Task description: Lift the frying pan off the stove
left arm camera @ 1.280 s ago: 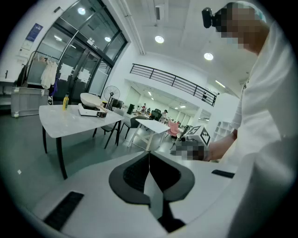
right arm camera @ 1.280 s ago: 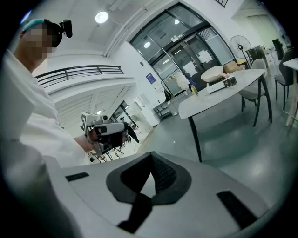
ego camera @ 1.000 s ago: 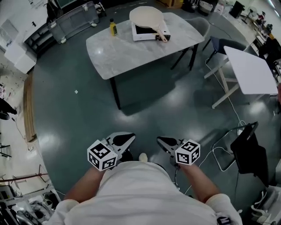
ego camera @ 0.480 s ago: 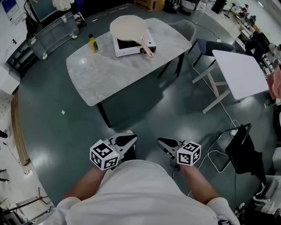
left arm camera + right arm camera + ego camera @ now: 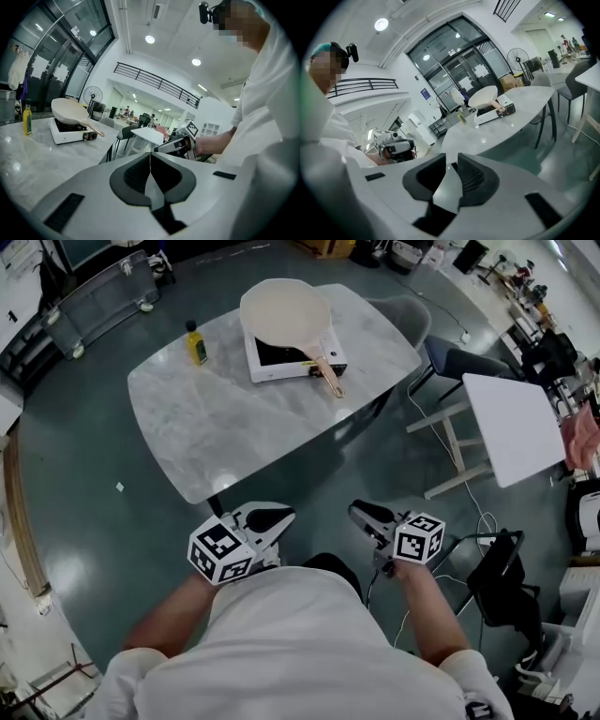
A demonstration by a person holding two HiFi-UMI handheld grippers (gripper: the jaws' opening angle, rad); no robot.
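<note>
Cream round frying pan (image 5: pixel 284 310) sits on white portable stove (image 5: pixel 298 360) at far end of grey marble table (image 5: pixel 216 427); left gripper (image 5: pixel 150 164) jaws pressed together, empty; right gripper (image 5: pixel 451 173) jaws opening, narrow gap, nothing between; both well apart from pan.

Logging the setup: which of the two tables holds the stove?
The big grey marbled table, bearing stove and bottle; the white table stands to its right.
</note>
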